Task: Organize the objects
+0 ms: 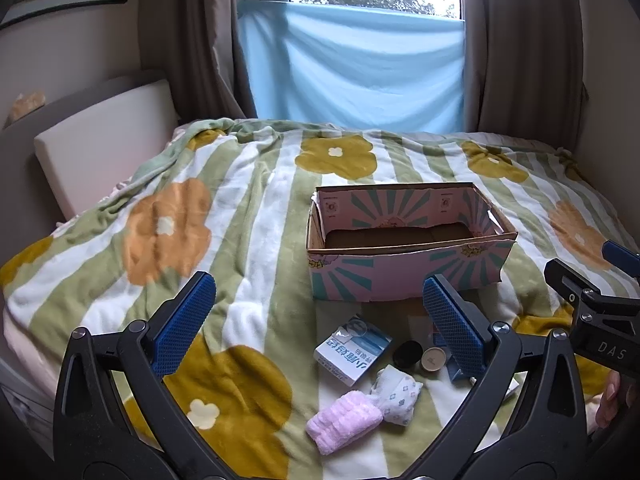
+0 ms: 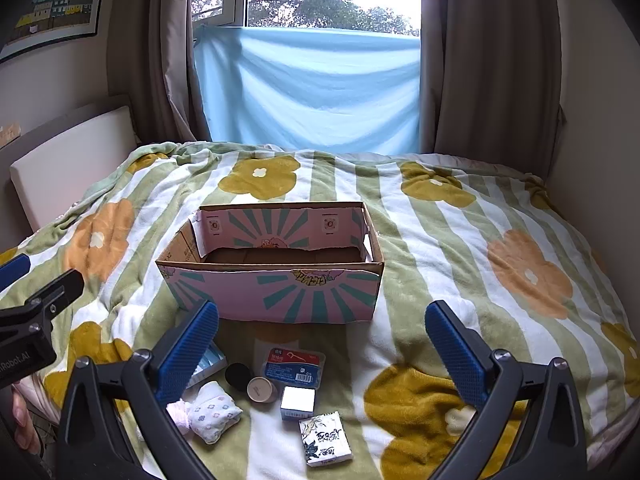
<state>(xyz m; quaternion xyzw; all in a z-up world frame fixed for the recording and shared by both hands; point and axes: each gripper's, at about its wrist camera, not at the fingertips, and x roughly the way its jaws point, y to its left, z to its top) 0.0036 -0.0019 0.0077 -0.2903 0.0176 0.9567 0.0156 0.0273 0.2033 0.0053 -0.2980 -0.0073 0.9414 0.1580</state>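
An open pink cardboard box (image 1: 404,268) (image 2: 276,292) stands empty on the bed. In front of it lie small items: a white-blue carton (image 1: 352,350), a black lid (image 1: 407,354) (image 2: 238,376), a beige round cap (image 1: 434,359) (image 2: 261,390), a pink towel roll (image 1: 344,422), a flowered white pouch (image 1: 396,396) (image 2: 212,412), a blue floss box (image 2: 294,368), a small silver box (image 2: 298,402) and a flowered tissue pack (image 2: 325,444). My left gripper (image 1: 320,332) is open above the items' left side. My right gripper (image 2: 322,356) is open above the items.
A flowered green-striped blanket (image 1: 248,216) (image 2: 460,248) covers the bed. A padded headboard (image 1: 96,144) is on the left. Brown curtains and a light blue sheet (image 2: 308,92) hang at the window behind. Each gripper shows at the edge of the other's view.
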